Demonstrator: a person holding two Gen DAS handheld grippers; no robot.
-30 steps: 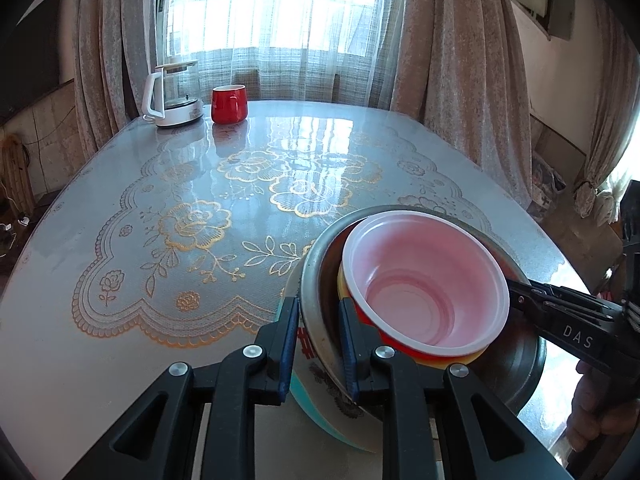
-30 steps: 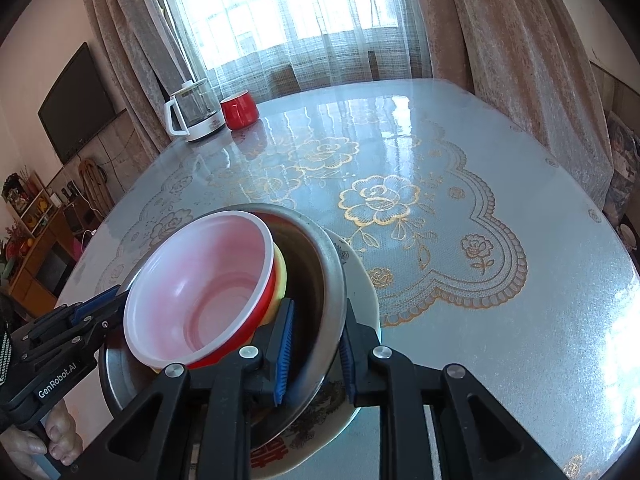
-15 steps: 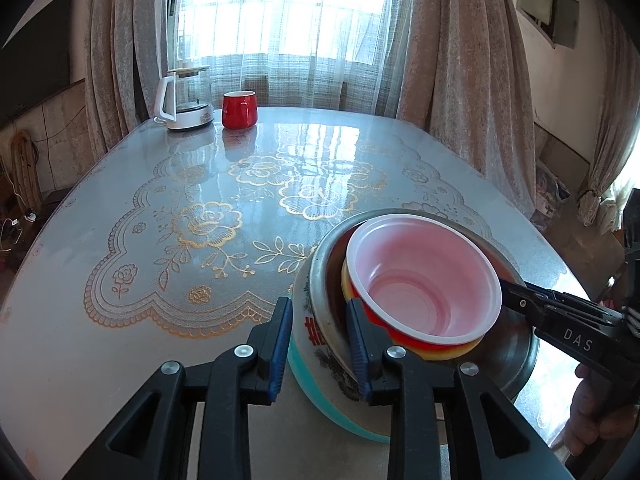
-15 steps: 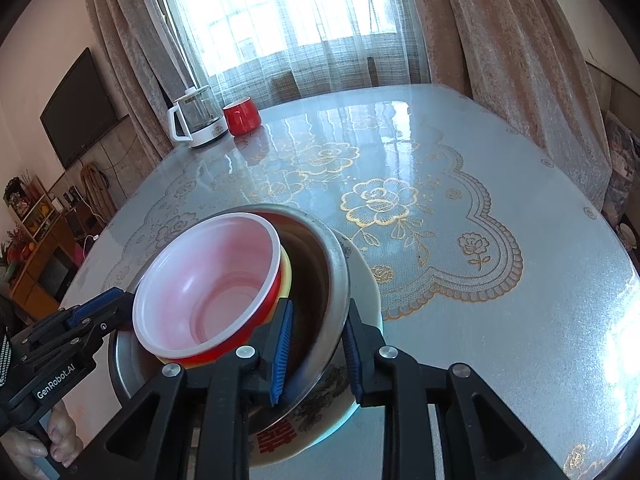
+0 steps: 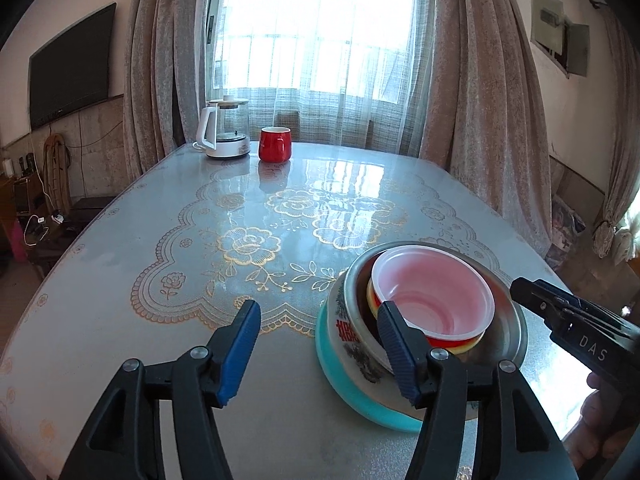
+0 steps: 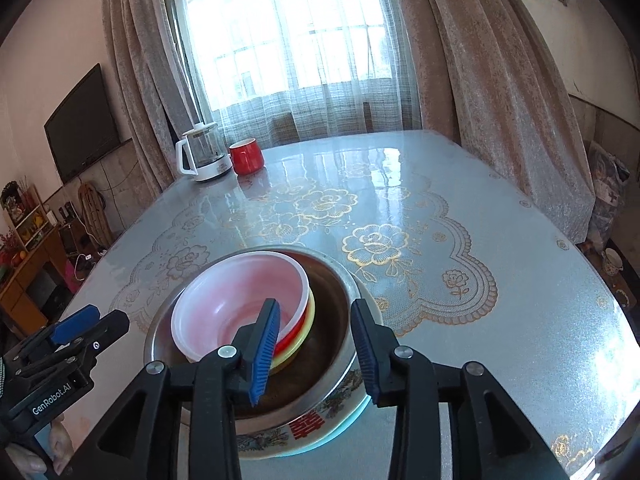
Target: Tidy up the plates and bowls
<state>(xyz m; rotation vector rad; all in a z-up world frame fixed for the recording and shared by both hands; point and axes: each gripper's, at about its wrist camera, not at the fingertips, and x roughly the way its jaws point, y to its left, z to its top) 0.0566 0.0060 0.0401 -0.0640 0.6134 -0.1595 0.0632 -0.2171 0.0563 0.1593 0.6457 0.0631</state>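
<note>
The nested stack, pink bowl (image 5: 430, 294) inside metal bowl (image 6: 332, 300) on the patterned plate (image 5: 340, 364), sits on the desk (image 5: 120, 320) between both grippers. The left gripper (image 5: 320, 344) is spread wide, the stack off to its right. The right gripper (image 6: 316, 344) is nearer: released, it straddles the metal bowl's rim.

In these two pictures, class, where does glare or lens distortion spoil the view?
Left wrist view: the window is blown out and glares off the table; curtains bow at the edges. Right wrist view: the same tabletop glare, dark rounded corners.
</note>
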